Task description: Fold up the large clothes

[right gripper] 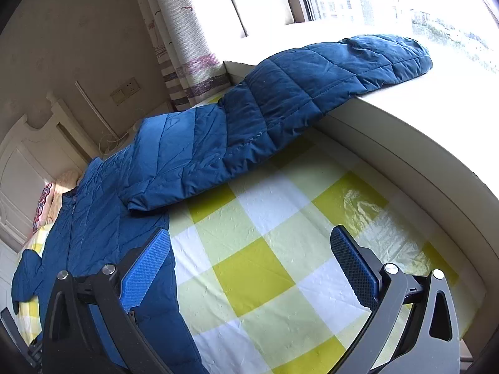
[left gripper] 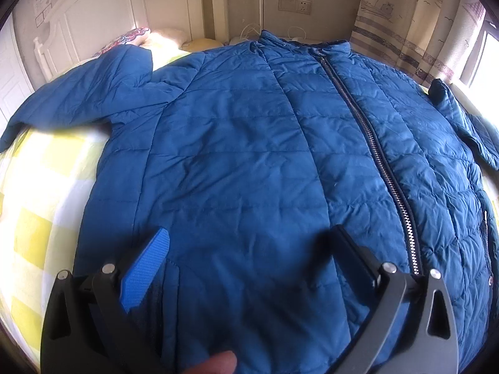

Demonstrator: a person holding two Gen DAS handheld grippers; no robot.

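A large blue quilted jacket [left gripper: 255, 143] lies front up and zipped on the bed, collar at the far end, both sleeves spread outward. My left gripper [left gripper: 249, 249] is open and hovers over the jacket's lower front, left of the zipper [left gripper: 374, 143]. In the right wrist view the jacket's body [right gripper: 93, 230] lies at the left and one sleeve [right gripper: 280, 103] stretches up onto the windowsill. My right gripper [right gripper: 249, 255] is open and empty above the checked sheet, its left finger over the jacket's side edge.
The bed has a yellow and white checked sheet [right gripper: 265, 249]. A white windowsill ledge [right gripper: 405, 124] runs along the bed's right side, with curtains [right gripper: 187, 46] behind. A white headboard [left gripper: 103, 25] and pillows [left gripper: 168, 39] are at the far end.
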